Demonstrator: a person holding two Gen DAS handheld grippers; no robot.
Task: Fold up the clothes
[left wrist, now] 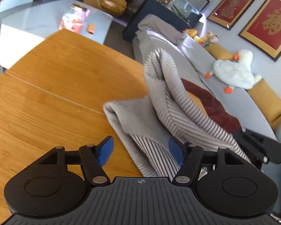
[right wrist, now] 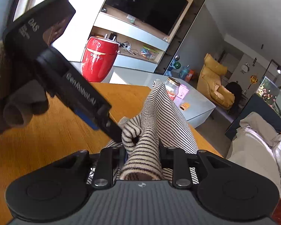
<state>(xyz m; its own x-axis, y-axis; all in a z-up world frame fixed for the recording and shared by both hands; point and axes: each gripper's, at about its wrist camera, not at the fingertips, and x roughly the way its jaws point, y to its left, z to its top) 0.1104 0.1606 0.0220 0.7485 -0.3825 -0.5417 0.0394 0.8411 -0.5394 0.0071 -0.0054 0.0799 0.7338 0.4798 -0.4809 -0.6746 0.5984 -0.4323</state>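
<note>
Only right view shows right gripper (right wrist: 142,151) clamping striped garment (right wrist: 159,112); left gripper (left wrist: 141,151) fingers wide.

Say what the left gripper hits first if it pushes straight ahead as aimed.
Likely the striped garment: the open left gripper already has its near edge between the pads, with the raised fold behind. Depth is uncertain.

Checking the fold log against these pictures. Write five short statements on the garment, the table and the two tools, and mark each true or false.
1. The striped garment lies partly on a wooden table. True.
2. The left tool is clamped on the garment. False: its blue pads stand apart, with cloth between them.
3. The right tool grips a bunch of the striped cloth. True.
4. The garment is plain red. False: it is pale with dark stripes.
5. A glass jar stands on the wooden table. False: it is on the grey table behind.
</note>
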